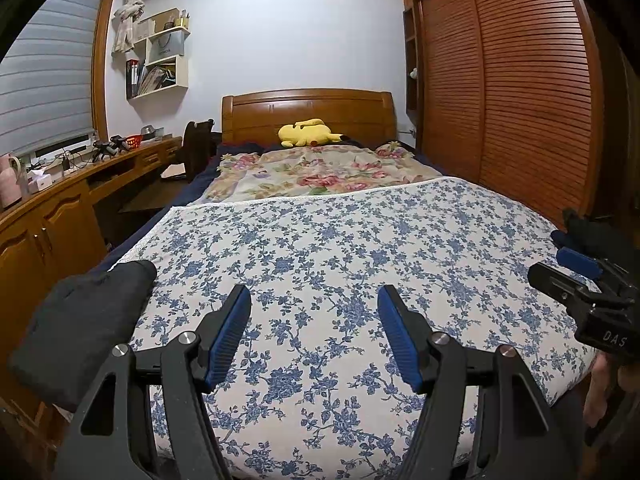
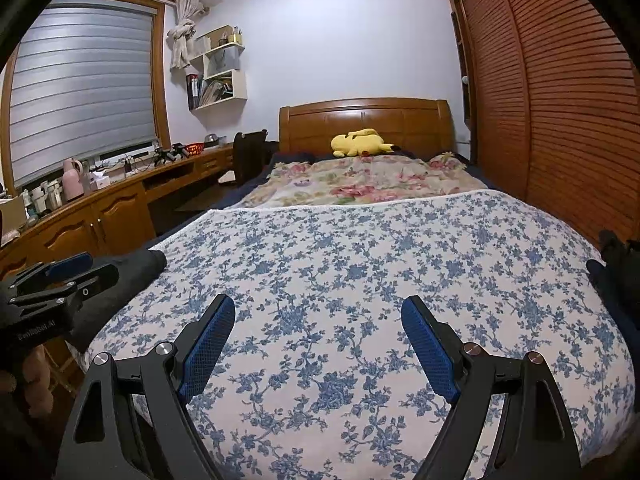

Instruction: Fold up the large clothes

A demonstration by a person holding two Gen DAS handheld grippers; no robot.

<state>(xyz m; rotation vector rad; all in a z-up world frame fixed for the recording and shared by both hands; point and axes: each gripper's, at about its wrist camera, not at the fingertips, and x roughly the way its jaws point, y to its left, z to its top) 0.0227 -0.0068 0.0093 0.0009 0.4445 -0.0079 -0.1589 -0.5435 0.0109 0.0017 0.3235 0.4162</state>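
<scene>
a bedroom, foot of the bed: two hand-held tongs hover above a blue-flowered bedspread (image 1: 340, 264) with their blue-padded jaws spread wide and nothing between them. the left tongs (image 1: 315, 292) sit over the near middle of the bed; the right tongs (image 2: 318, 302) do likewise in their own view, and show side-on at the bed's right edge in the left view, where the gap between the jaws cannot be read.

the clothes to be folded appear to be two dark items. a black garment (image 1: 80, 320) lies at the bed's near left corner, part on the spread and part hanging over the left edge, looking already folded or bunched into a thick pad. another dark garment (image 2: 618, 272) shows at the right edge, mostly cut off by the frame; its shape cannot be made out.

by the look of it the black cloth is soft, limp and fairly light, with a matte knit that should not slip from the ribbed pads. it will sag and drag rather than hold form, so a pinch on a hem or corner, one tong at each end of an edge, seems the sound hold. a grab at the middle would likely bunch it.

a yellow plush toy (image 1: 306, 133) rests at the headboard (image 1: 306, 106), well apart from the work.
</scene>
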